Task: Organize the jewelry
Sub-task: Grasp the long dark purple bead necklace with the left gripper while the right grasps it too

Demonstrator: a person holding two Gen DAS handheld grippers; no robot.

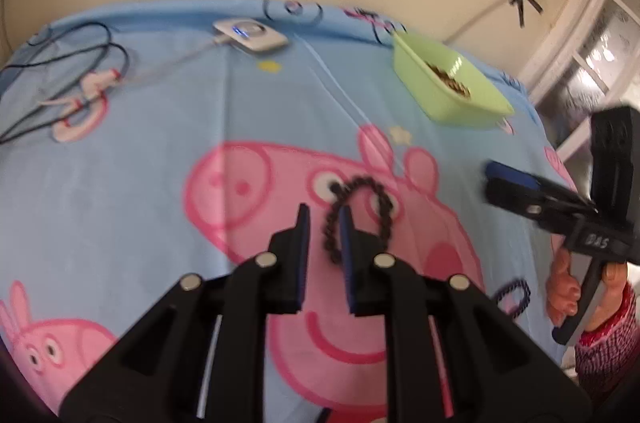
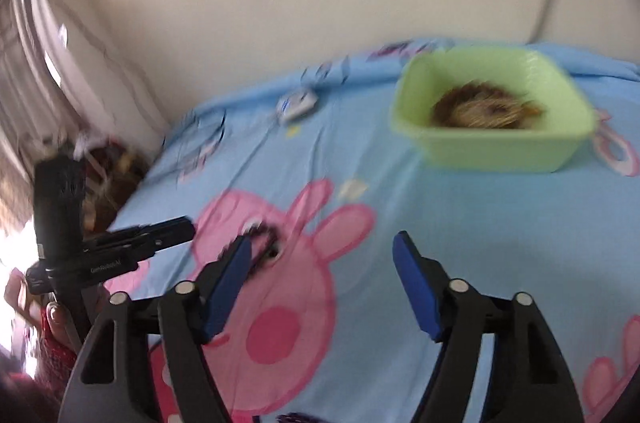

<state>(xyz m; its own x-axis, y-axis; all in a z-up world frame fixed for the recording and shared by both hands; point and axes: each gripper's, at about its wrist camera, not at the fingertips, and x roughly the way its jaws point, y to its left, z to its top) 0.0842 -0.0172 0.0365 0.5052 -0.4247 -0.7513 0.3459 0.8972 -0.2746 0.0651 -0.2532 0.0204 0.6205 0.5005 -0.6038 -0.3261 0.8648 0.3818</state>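
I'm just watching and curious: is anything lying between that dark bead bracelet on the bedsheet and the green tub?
Nothing visible. Between the bracelet and the tub there is only bare sheet. The white device and the cables lie well off to the side.

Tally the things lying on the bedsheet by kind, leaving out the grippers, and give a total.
Dark bead bracelet lying loose on the sheet: 1
Green tub with a brownish pile of jewelry inside, too blurred to count: 1
White device with a blue light: 1
Tangle of dark cords: 1
Total: 4
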